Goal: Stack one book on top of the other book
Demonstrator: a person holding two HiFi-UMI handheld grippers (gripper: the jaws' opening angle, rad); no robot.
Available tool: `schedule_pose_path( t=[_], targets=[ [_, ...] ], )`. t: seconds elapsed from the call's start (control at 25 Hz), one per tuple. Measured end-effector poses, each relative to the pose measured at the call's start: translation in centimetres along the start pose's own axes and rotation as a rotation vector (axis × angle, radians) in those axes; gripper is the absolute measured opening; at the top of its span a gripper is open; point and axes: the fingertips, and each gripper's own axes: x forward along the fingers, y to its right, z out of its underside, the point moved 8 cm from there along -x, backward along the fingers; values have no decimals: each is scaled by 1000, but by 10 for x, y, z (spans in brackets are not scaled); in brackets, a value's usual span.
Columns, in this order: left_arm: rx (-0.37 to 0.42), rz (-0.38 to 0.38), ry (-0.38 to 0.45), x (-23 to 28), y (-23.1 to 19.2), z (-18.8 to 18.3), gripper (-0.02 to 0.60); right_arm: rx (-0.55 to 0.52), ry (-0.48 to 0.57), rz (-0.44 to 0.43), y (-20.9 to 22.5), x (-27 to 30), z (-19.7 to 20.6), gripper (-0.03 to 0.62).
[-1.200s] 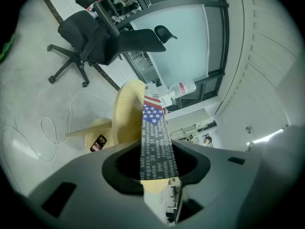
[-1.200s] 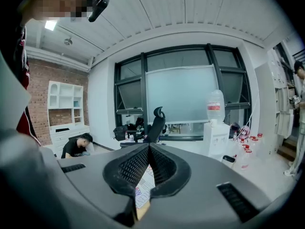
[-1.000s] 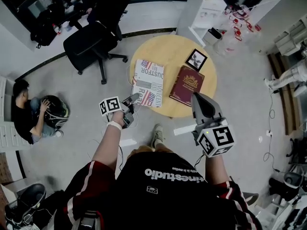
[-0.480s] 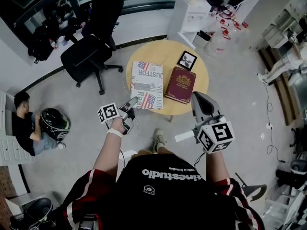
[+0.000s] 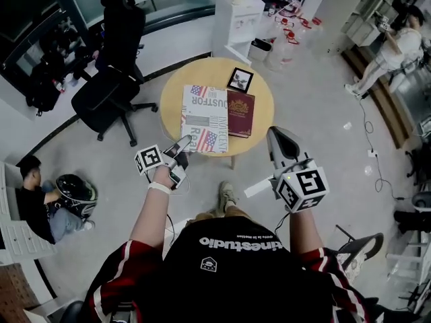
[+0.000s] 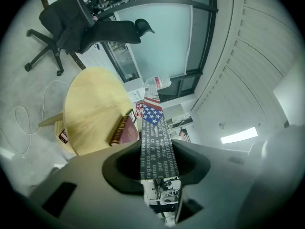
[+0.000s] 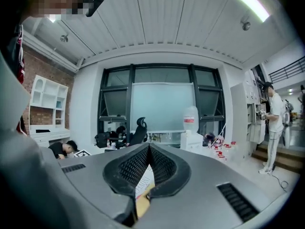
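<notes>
A flag-print book (image 5: 204,118) hangs over the round wooden table (image 5: 215,69). My left gripper (image 5: 184,143) is shut on its near edge. In the left gripper view its printed spine (image 6: 157,142) runs edge-on between the jaws of the left gripper (image 6: 157,152). A maroon book (image 5: 241,113) lies flat on the table; the flag book's right side reaches its left edge. From the left gripper it shows low beside the spine, maroon book (image 6: 124,130). My right gripper (image 5: 275,134) hovers off the table's near right, shut with nothing in it; its jaws meet at the tips (image 7: 149,149).
A small framed photo (image 5: 240,79) stands behind the maroon book. A black office chair (image 5: 108,93) is left of the table, a white cabinet (image 5: 236,19) behind it. A person sits on the floor (image 5: 34,197) by a helmet (image 5: 75,187). Another person stands far right (image 5: 387,49).
The flag book has come up off the table in my left gripper and shifted right until it meets the maroon book. The right gripper stayed shut and drifted a little. The whole view has pulled back.
</notes>
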Motion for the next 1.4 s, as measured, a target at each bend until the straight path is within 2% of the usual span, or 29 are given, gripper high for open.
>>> schedule_pose_path(
  t=[0.36,0.88,1.4],
  targets=[
    [18,14,-96,63,10,21,167,2,19,79,41,-28,-2,26],
    [2,-38,-147,140,-10,30,167,32,-9,131,114,-23,16,26],
    [-14,-96,-191,181,-43,30,167,82,-50,160,156,-12,34,26]
  ],
)
